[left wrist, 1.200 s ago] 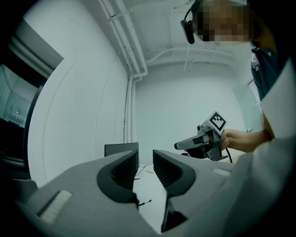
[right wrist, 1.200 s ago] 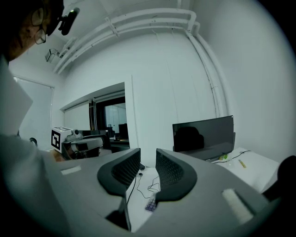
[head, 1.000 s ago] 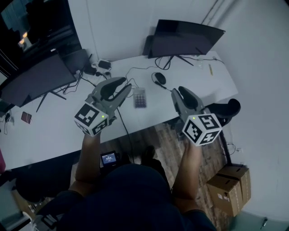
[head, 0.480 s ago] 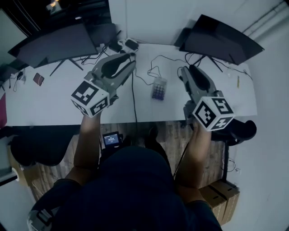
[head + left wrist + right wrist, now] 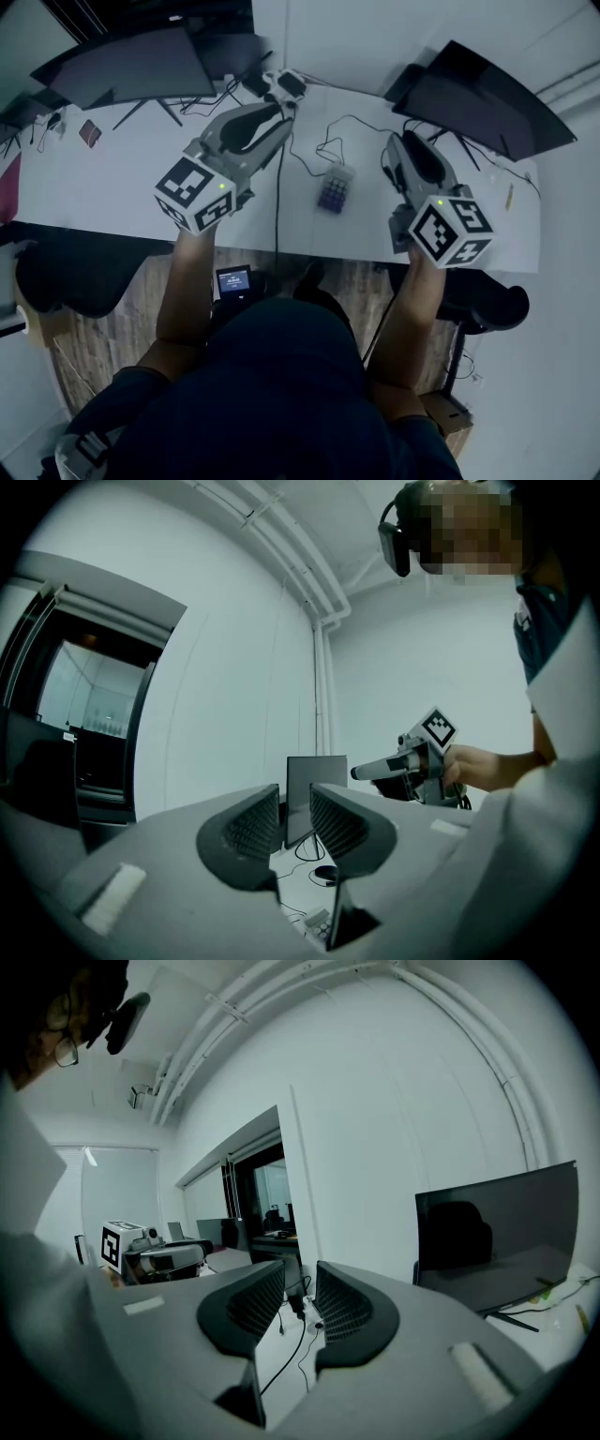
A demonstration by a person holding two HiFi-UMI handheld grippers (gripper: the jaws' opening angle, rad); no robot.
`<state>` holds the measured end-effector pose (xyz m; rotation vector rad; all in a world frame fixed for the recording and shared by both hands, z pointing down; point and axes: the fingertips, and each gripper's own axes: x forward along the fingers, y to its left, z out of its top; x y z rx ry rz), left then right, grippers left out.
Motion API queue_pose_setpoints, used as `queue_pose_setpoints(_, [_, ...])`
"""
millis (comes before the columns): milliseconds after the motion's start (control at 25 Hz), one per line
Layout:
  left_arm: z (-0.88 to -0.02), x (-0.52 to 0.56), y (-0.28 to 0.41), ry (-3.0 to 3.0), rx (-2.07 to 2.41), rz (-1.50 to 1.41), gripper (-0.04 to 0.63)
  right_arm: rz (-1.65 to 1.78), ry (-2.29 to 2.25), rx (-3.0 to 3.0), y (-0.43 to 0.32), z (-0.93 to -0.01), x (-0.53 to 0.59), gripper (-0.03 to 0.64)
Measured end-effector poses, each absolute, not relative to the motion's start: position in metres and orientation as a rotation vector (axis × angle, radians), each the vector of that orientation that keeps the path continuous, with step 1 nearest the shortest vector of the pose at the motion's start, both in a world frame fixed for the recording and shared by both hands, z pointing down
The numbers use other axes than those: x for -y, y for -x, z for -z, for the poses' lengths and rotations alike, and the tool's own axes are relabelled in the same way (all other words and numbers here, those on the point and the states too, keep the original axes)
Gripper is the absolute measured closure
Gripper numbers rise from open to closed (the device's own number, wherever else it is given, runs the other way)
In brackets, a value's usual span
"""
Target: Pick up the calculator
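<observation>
Smooth matt white desk (image 5: 103, 187), wood-plank floor (image 5: 112, 328), matt grey plastic left gripper (image 5: 279, 112) and right gripper (image 5: 397, 145), ribbed dark jaws

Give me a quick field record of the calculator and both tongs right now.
calculator: flat on the white desk, near its front edge, untouched
left tongs: slightly apart, empty, above the desk left of the calculator
right tongs: slightly apart, empty, right of the calculator
task status: calculator not yet grasped

Calculator (image 5: 335, 188): small, pale casing, grid of dark keys (bluish in this dim light). Lies flat, face up, slightly askew, on the white desk (image 5: 112, 192), near the front edge, nothing touching it.
</observation>
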<state>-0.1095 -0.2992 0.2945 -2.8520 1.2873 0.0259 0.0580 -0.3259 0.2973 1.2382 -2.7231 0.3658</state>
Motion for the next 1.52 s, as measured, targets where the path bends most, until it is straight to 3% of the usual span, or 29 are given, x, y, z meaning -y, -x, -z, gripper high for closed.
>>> queue_pose_setpoints(760, [-0.376,0.353,0.059,2.99,-1.332,0.111,0.495,-0.524,-1.209,2.664,-0.104,-0.362,0.371,0.529])
queue_pose_setpoints(1520, [-0.535,0.399,0.023,3.261,-1.407,0.338,0.482,-0.701,-1.233,2.549,-0.14,-0.443,0.384,0.529])
